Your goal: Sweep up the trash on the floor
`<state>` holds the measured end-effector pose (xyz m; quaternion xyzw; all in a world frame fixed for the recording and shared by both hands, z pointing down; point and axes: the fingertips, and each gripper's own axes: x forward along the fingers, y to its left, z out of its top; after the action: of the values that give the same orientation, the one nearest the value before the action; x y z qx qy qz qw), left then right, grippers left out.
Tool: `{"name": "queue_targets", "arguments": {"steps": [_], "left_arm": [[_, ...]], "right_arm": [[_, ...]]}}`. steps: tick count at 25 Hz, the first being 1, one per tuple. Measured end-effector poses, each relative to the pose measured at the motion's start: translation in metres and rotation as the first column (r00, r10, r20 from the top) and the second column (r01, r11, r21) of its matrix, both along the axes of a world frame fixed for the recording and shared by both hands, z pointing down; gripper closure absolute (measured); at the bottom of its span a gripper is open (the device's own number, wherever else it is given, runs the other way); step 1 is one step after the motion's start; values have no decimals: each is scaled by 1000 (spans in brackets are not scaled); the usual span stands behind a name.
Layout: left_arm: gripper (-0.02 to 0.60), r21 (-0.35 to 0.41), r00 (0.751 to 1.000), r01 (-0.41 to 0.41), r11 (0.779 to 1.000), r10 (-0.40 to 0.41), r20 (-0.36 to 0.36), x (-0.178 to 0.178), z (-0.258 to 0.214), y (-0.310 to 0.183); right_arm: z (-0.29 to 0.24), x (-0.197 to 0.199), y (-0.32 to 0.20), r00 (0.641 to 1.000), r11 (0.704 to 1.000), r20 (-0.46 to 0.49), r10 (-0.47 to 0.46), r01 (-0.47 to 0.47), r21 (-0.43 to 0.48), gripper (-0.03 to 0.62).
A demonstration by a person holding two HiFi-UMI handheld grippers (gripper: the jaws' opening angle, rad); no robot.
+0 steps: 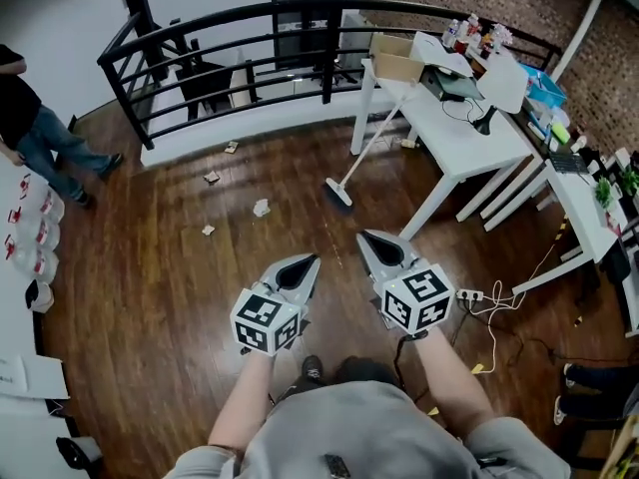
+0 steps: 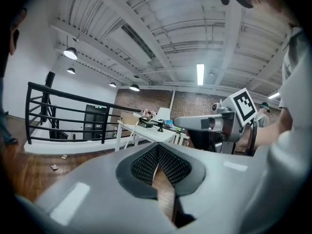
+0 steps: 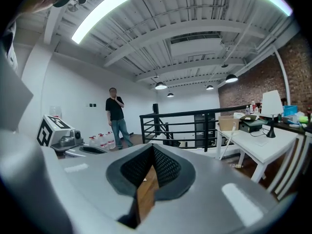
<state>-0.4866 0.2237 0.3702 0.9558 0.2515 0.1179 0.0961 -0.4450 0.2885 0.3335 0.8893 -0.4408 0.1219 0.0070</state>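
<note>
Four bits of trash [image 1: 261, 208] lie scattered on the dark wood floor [image 1: 150, 267]: a crumpled white paper nearest the middle, and three smaller scraps to its left and beyond it, toward the railing [image 1: 250, 28]. All of them lie apart from one another in the open space between the railing and the person's feet.

Just right of the crumpled paper stands the broom [image 1: 339, 194]. Its head rests on the floor, and its pale handle tilts up and to the right to lean on the white table [image 1: 454, 143]. A cardboard box [image 1: 394, 63] sits on the table's near corner, with a lamp and clutter further along.

The left gripper [image 1: 311, 259] and right gripper [image 1: 363, 236] are held side by side in front of the person, pointing toward the trash and the broom but well apart from both. In the left gripper view the jaws of the left gripper [image 2: 157, 147] are pressed together at the tips with nothing between them. In the right gripper view the right gripper [image 3: 152, 150] is likewise closed and empty, with only floor showing through the slot behind the pads.

A power strip [image 1: 469, 294] with a loose cable lies on the floor to the right. At far left a bystander [image 1: 30, 118] stands near the railing's end, with bottles [image 1: 28, 230] along the wall.
</note>
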Motion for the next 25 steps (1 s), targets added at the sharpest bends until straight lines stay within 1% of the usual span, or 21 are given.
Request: {"name": "queue_targets", "arguments": {"steps": [6, 8, 10, 13, 17, 19, 22, 25], "left_arm": [[577, 18, 999, -25, 1000, 24, 27, 85, 8, 11], [577, 36, 1000, -23, 999, 22, 14, 116, 6, 16], [577, 50, 1000, -4, 999, 4, -10, 148, 2, 22], [577, 70, 999, 10, 998, -7, -31, 200, -5, 42], [577, 124, 1000, 2, 992, -1, -12, 264, -8, 68], [577, 147, 1000, -2, 989, 4, -14, 293, -10, 79], [577, 155, 1000, 6, 988, -4, -14, 334, -11, 87], [577, 148, 1000, 2, 989, -3, 5, 363, -5, 92]], "right_arm": [[5, 86, 20, 999, 999, 11, 36, -36, 17, 594], [4, 118, 27, 999, 999, 1, 39, -39, 36, 594], [2, 150, 34, 999, 998, -24, 37, -35, 45, 594], [-4, 203, 51, 998, 998, -52, 29, -26, 55, 594], [-2, 263, 72, 1000, 997, -30, 3, -1, 82, 594], [0, 290, 82, 1000, 996, -24, -8, 10, 86, 594], [2, 330, 91, 1000, 995, -12, -10, 11, 100, 594], [11, 361, 96, 1000, 995, 11, -4, 3, 103, 594]]}}
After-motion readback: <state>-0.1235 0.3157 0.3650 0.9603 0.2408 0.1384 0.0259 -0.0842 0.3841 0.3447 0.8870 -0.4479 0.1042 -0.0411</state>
